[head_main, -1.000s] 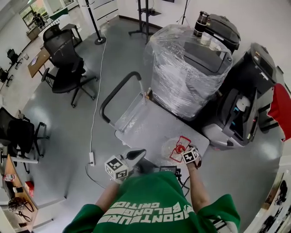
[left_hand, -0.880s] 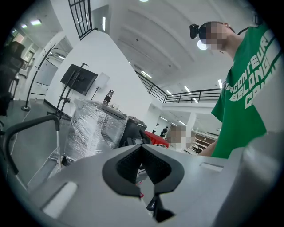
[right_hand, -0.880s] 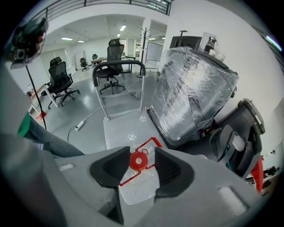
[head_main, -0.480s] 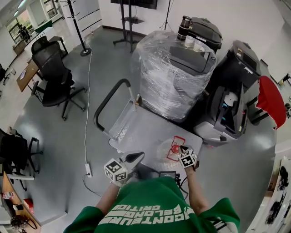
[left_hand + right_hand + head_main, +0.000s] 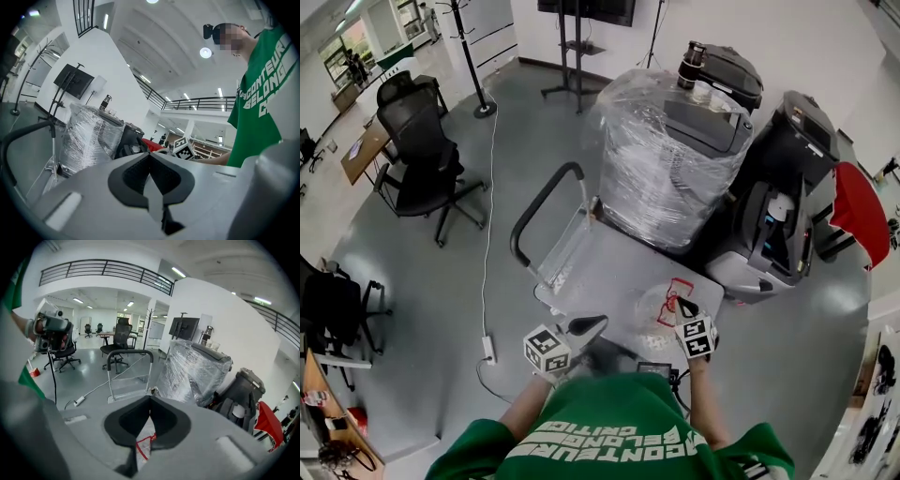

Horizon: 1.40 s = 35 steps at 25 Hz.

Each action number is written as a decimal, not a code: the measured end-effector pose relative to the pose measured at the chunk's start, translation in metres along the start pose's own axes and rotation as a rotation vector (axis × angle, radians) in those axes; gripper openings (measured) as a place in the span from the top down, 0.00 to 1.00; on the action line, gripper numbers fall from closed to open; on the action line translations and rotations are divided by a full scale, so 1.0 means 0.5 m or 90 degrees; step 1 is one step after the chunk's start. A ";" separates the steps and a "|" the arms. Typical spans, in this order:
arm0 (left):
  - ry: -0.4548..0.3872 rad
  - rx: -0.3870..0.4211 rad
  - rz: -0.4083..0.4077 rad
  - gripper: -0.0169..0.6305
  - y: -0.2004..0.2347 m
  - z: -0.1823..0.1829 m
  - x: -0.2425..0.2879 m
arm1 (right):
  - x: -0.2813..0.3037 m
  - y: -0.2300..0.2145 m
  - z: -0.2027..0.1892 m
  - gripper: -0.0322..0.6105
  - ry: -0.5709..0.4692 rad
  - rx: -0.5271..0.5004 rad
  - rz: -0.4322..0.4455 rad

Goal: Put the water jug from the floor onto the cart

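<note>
The water jug [image 5: 654, 307], clear plastic with a red handle [image 5: 676, 285], lies on the tabletop of the cart [image 5: 600, 267]. It sits toward the tabletop's 4 o'clock corner in the head view, opposite the black push bar [image 5: 539, 202] at the 10 o'clock end.

The right gripper [image 5: 681, 304] hangs over the jug, its tip just at the jug's 3 o'clock side beside the red handle. In the right gripper view its fingers [image 5: 166, 420] are closed, the tips meeting with nothing pinched between them. Clear plastic and the red handle show through the slit behind the tips, so the jug lies under the fingers rather than between them. Whether they touch the jug cannot be told.

The left gripper [image 5: 598, 321] is at the jug's 8 o'clock, off the near edge of the tabletop and apart from the jug. In its own view its fingers [image 5: 166, 176] are also pressed together and hold nothing.

A plastic-wrapped machine [image 5: 666, 159] stands just beyond the cart at 1 o'clock. A black office chair [image 5: 427, 155] stands well away at 10 o'clock, and a white power strip [image 5: 488, 349] lies on the floor at the left gripper's 9 o'clock.
</note>
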<state>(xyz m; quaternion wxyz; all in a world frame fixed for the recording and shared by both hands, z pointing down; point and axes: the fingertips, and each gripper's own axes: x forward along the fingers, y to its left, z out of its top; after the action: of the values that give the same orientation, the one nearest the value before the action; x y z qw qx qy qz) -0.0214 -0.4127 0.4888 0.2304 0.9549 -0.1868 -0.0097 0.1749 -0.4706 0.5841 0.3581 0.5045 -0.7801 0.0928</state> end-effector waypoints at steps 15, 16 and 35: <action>0.016 -0.009 -0.020 0.96 -0.024 -0.021 0.040 | -0.074 0.047 0.018 0.96 -0.052 -0.041 0.048; 0.020 -0.010 -0.021 0.96 -0.026 -0.023 0.049 | -0.080 0.039 0.013 0.96 -0.053 -0.039 0.047; 0.046 0.031 -0.072 0.96 -0.163 -0.033 0.283 | -0.276 -0.121 -0.077 0.96 -0.157 -0.012 0.021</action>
<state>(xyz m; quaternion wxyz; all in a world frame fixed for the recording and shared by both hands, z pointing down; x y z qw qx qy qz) 0.1407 -0.3892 0.4770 0.2131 0.9690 -0.1241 0.0161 0.2769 -0.3802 0.5088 0.2627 0.4956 -0.8274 0.0289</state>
